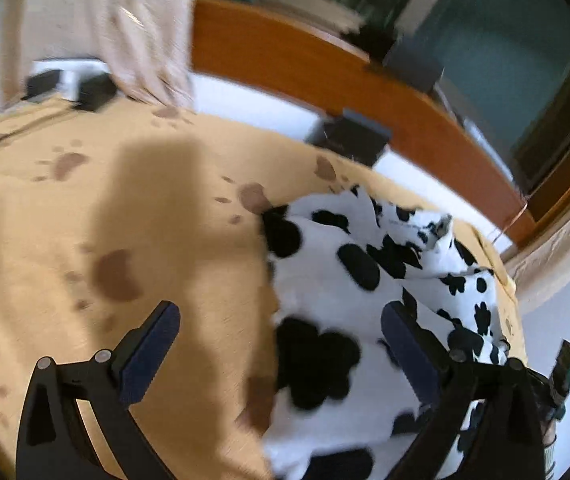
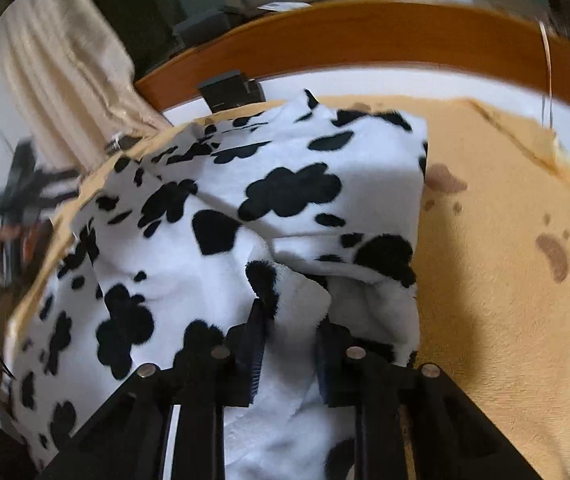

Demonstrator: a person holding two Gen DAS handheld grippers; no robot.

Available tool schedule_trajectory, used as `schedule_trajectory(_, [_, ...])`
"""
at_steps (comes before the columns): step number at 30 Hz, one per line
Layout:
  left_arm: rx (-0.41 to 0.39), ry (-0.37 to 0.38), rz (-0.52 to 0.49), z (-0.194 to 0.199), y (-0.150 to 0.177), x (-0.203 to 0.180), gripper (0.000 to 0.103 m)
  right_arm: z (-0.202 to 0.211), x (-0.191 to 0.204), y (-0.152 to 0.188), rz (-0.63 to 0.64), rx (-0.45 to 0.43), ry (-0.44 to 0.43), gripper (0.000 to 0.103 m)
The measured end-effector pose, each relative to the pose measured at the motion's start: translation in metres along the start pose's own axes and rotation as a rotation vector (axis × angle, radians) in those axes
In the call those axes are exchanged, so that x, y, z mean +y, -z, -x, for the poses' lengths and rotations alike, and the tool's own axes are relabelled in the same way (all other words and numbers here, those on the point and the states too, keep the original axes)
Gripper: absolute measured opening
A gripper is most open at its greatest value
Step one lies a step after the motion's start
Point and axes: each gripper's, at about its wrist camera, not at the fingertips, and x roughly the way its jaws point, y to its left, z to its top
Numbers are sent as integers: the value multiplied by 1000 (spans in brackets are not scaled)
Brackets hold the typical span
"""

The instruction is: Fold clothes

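A fleecy white garment with black cow spots (image 1: 349,288) lies crumpled on a tan blanket with brown paw prints (image 1: 105,208). My left gripper (image 1: 281,320) is open wide and empty, hovering over the garment's left edge, its right finger (image 1: 409,344) above the fabric. In the right wrist view the same garment (image 2: 245,208) is partly folded, with one layer lying over another. My right gripper (image 2: 291,320) is shut on a raised fold of the garment, which bunches between its fingers. The other gripper, held in a hand (image 2: 17,216), shows at the far left.
The blanket (image 2: 505,240) covers a white surface with an orange wooden rim (image 1: 305,64) along the far side. A small dark box (image 1: 349,136) sits near the rim. A beige curtain (image 1: 125,28) hangs at the back left, with windows behind.
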Motion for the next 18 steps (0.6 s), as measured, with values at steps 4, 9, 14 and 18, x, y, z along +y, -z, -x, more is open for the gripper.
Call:
schedule_trajectory(4, [69, -9, 15, -34, -17, -11, 102, 18, 18, -1, 73, -48, 54, 21])
schedule_trajectory(9, [122, -28, 29, -64, -25, -13, 98, 38, 36, -6, 129, -101, 78, 21])
schedule_trajectory(14, [104, 25, 57, -63, -25, -1, 31, 57, 49, -19, 154, -178, 90, 21])
schedule_trajectory(18, [24, 60, 104, -45, -26, 10, 19, 74, 54, -40, 178, -263, 113, 21])
